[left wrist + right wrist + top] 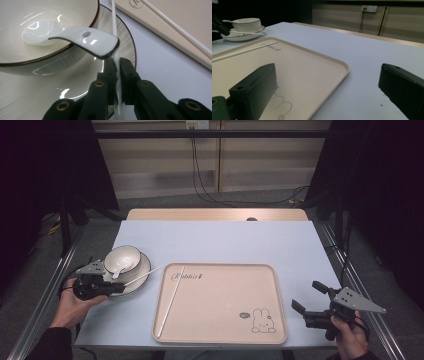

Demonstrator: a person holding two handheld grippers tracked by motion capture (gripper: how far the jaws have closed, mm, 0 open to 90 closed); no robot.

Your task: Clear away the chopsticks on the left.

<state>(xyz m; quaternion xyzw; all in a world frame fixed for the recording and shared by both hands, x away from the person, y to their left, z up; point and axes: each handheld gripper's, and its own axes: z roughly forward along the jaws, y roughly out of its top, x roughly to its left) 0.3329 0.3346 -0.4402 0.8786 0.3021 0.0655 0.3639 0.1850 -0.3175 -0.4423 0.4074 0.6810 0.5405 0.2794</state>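
My left gripper (118, 285) is shut on one end of a thin white chopstick (145, 274), right at the near rim of a white plate (142, 272). In the left gripper view the jaws pinch this chopstick (114, 22) just under the handle of a white spoon (82, 40). The spoon lies in a white bowl (122, 257) that stands on the plate. A second white chopstick (171, 301) lies on the beige tray (220, 320) along its left side. My right gripper (306, 295) hovers open and empty off the tray's right edge.
The tray has a rabbit drawing (262, 321) at its near right corner. A pale blue mat (215, 240) covers the table, with bare room behind the tray. Metal rails (350, 275) run along both sides of the table.
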